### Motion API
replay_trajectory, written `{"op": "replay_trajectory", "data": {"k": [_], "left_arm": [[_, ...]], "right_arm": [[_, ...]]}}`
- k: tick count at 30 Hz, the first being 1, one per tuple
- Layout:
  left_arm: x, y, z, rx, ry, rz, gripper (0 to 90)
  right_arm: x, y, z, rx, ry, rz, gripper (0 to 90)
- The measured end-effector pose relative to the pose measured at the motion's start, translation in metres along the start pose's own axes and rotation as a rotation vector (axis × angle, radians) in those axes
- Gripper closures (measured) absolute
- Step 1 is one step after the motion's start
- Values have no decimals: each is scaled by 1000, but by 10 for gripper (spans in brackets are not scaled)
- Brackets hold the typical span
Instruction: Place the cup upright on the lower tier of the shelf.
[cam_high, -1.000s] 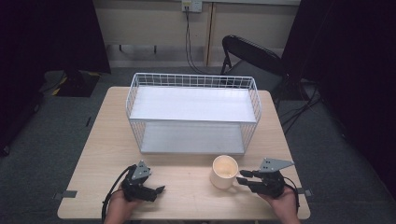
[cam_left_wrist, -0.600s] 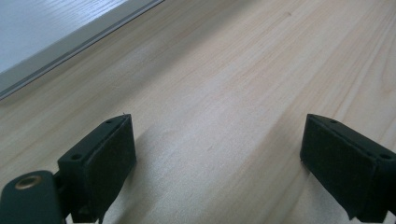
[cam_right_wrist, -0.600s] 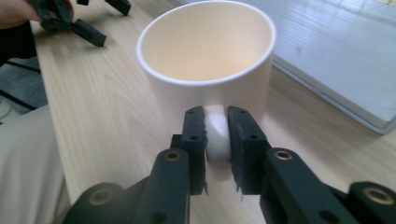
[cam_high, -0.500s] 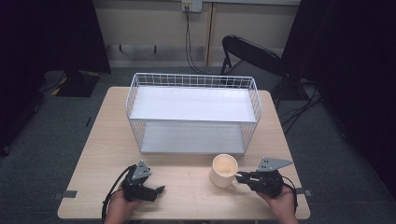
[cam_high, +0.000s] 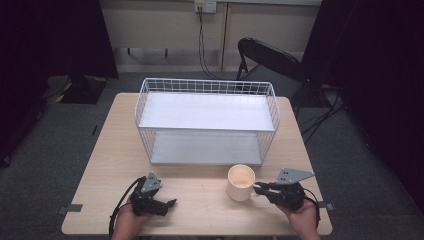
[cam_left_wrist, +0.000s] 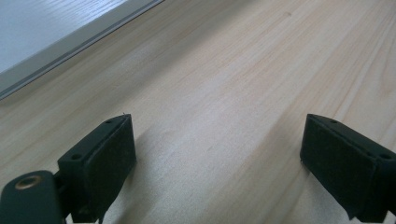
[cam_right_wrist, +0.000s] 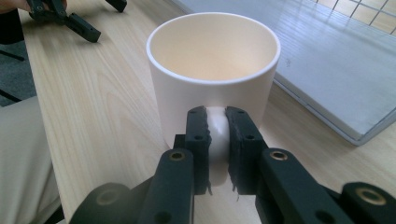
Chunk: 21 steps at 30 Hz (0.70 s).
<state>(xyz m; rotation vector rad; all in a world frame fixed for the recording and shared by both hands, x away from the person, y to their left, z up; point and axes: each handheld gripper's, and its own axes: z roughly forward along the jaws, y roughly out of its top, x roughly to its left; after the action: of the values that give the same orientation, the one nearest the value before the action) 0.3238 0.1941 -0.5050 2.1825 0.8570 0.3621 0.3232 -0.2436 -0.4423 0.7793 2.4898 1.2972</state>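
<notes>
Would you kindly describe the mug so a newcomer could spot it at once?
On the wooden table, look just in front of the white wire rack, toward its right end. The mug stands there upright, cream and empty, its handle clamped by the right tool.

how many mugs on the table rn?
1. The mug stands on the table in front of the wire rack, its handle clamped by the right gripper. None seen elsewhere.

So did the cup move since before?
No. In the high view the cup sits at the same spot just in front of the wire basket's right corner. The right hand-held gripper is shut on its handle.
</notes>
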Motion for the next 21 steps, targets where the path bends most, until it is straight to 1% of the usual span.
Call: {"op": "replay_trajectory", "data": {"k": [1, 6, 10, 11, 13, 15, 17, 18, 20, 21], "left_arm": [[0, 0, 0, 0, 0, 0, 99], [0, 0, 0, 0, 1, 2, 99], [0, 0, 0, 0, 1, 1, 99], [0, 0, 0, 0, 0, -1, 99], [0, 0, 0, 0, 0, -1, 99], [0, 0, 0, 0, 0, -1, 99], [0, 0, 0, 0, 0, -1, 99], [0, 0, 0, 0, 0, -1, 99], [0, 0, 0, 0, 0, 0, 99], [0, 0, 0, 0, 0, -1, 99]], "right_arm": [[0, 0, -1, 2, -5, -6, 804], [-1, 2, -5, -9, -17, -2, 804], [-2, 1, -5, -14, -19, 12, 803], [-3, 1, -5, -7, -8, 14, 802], [-4, -3, -4, 2, 0, 38, 800], [-5, -8, -2, 21, 1, 49, 796], [-5, -9, -2, 25, -1, 52, 795], [-5, -9, -2, 24, -10, 52, 793], [-6, -10, -2, 17, -9, 81, 784], [-6, -10, -1, 17, -12, 88, 779]]}}
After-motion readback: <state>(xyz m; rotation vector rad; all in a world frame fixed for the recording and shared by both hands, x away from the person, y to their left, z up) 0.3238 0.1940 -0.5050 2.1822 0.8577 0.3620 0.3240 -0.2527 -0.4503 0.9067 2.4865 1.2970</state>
